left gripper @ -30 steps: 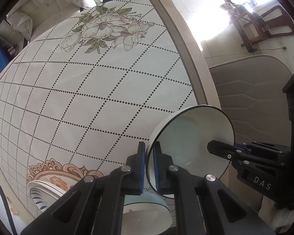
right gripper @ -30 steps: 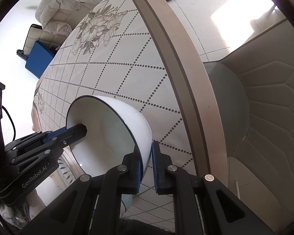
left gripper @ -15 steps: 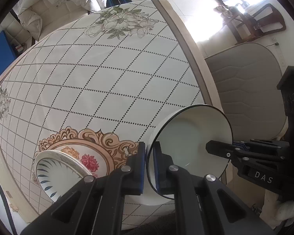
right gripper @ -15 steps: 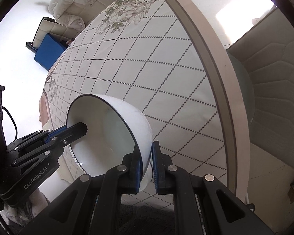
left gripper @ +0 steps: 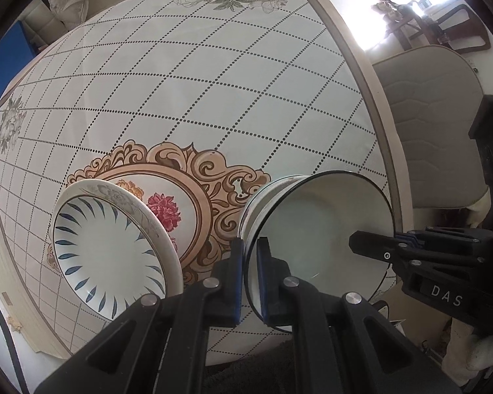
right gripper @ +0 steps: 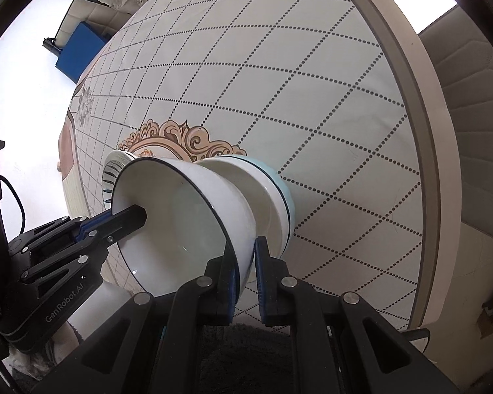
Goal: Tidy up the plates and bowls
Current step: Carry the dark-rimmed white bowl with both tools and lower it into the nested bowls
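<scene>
White ceramic, dark-rimmed, formed the bowl [left gripper: 315, 229] that was held clear of the tablecloth [left gripper: 187, 92] at the lower centre-right of the left wrist view, gripped by both tools at once. The left gripper [left gripper: 250, 279] was closed on the near rim, one pad inside the wall and one outside; the right gripper [right gripper: 245, 279] was clamped likewise on the opposite rim, and its fingers [left gripper: 371, 248] were seen entering from the right of the frame. The bowl was tilted steeply, its mouth turned toward the cameras and its foot directed down toward the table; being round, it had no long axis, and only the axis from mouth to foot could be stated. Below and behind it in the right wrview a stack of bowls [right gripper: 272, 190], pale blue at the outer wall, was visible, and a blue-patterned plate [left gripper: 111, 249] lay at the lower left of the left wrist view. Slippage was judged the main hazard: a glazed wall held only at two thin rim points could pivot or drop if either hand led the other. Rim-to-rim contact with the stack was judged a chipping risk if the bowl were lowered while tilted.
</scene>
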### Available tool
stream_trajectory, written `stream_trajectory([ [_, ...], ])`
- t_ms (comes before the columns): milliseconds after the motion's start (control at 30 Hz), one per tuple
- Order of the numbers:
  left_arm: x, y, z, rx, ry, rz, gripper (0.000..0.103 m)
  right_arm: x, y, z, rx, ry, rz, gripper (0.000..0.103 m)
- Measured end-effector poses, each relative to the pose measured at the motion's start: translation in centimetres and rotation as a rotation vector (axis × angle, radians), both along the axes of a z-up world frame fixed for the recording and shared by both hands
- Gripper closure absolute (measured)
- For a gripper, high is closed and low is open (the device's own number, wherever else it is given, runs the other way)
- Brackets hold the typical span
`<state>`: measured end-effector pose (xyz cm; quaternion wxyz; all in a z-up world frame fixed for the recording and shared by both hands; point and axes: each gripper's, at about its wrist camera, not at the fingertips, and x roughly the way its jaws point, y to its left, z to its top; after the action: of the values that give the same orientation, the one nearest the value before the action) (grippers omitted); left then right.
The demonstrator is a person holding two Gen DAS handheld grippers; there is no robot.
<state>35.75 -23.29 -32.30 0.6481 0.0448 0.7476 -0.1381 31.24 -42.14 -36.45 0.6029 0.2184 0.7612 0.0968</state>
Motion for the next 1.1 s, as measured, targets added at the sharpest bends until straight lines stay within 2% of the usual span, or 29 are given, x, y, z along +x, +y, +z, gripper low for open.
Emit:
stream_trajectory([
  [500, -0.3, -0.1, -1.9, 0.033, 0.024, -0.005, 0.097, 0.5, 0.7, -1.7, -0.049, 0.022, 0.029, 0.092],
  [800, -0.5, -0.3, -2.5, 0.053, 0.028, -0.007, 0.097, 0.9, 0.8, -1.6, -0.087, -0.003, 0.042, 0.092],
  [1100, -0.3, 0.0, -2.5, 0.049, 0.037, 0.010, 0.097, 1.1, 0.6, -1.6, -0.084, 0.016, 0.037, 0.092],
])
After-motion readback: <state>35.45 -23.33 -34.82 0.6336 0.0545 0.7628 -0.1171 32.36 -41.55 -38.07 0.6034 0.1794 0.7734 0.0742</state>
